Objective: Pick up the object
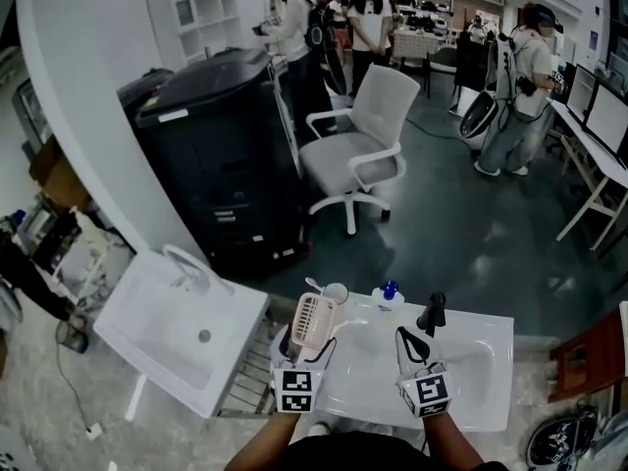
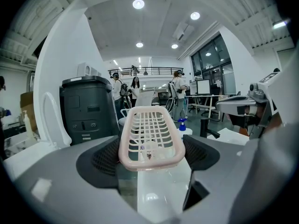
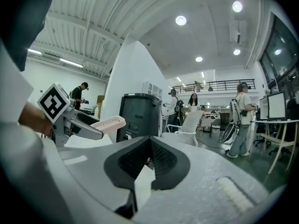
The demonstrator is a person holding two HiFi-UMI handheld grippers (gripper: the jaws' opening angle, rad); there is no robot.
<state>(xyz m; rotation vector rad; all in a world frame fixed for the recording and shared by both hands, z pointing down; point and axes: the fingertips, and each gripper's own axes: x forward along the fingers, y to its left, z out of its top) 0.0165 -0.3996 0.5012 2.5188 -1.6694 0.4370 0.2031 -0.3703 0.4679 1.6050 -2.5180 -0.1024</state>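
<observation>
Left gripper [image 2: 152, 155] clamps the basket [image 2: 150, 134] between its jaws by the near end, most of it jutting ahead; right gripper [image 3: 148, 160] closed, empty; risk: the overhang levers the basket loose.

On my screens I see a glossy dark grey floor [image 1: 471, 234] running back through an open office. A white swivel office chair [image 1: 358, 150] stands just beside a tall black boxy cabinet [image 1: 211, 155], which sits against a curved white wall [image 1: 78, 86]. White desks with monitors [image 1: 599, 135] line the right side. Round recessed ceiling lights [image 2: 138, 3] glow overhead, and tall dark-framed windows [image 2: 212, 62] fill the far right.
</observation>
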